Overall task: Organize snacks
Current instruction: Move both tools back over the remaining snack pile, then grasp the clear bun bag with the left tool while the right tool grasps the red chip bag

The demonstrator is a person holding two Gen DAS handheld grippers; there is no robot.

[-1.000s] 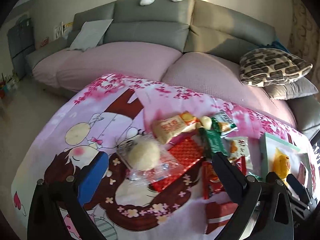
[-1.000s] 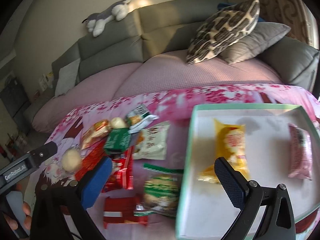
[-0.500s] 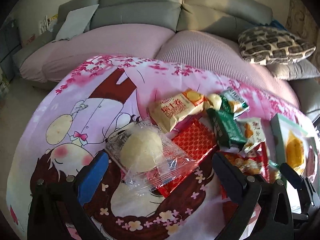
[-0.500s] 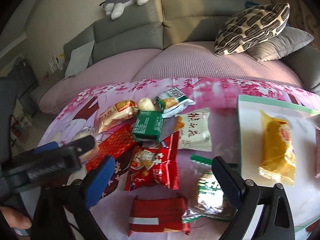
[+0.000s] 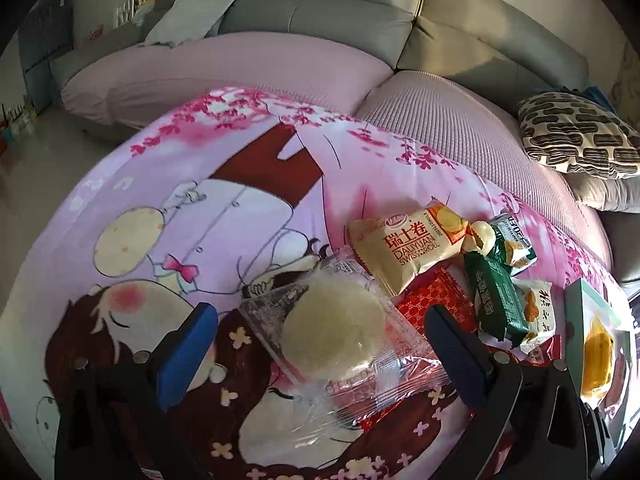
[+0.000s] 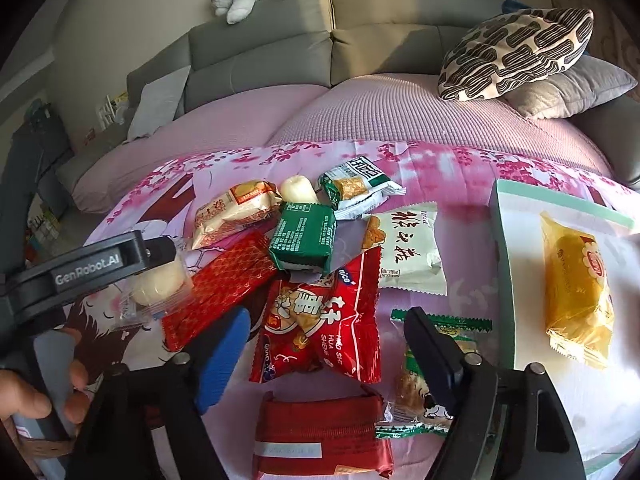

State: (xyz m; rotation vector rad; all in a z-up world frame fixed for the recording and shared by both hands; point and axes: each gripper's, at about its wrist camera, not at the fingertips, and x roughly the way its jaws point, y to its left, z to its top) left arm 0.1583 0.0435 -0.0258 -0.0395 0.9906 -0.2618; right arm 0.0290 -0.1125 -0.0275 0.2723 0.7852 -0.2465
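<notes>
Your left gripper point(image 5: 320, 344) spread wide — clear-wrapped round bun point(image 5: 334, 334) lies between fingers, untouched, on cartoon cloth point(image 5: 192, 184). Beyond it: Swiss roll pack point(image 5: 404, 248), green pack point(image 5: 496, 296). Your right gripper point(image 6: 326, 340) also agape over red snack bag point(image 6: 320, 320); tray point(image 6: 520, 196) to right holds yellow pack point(image 6: 576, 296).

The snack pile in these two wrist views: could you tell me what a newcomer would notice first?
First, the round pale bun in clear wrap, lying between the open fingers of the left gripper. Next, the red peanut bag ahead of the open right gripper. At the far right, a yellow cake pack lies in the green-rimmed tray.
</notes>
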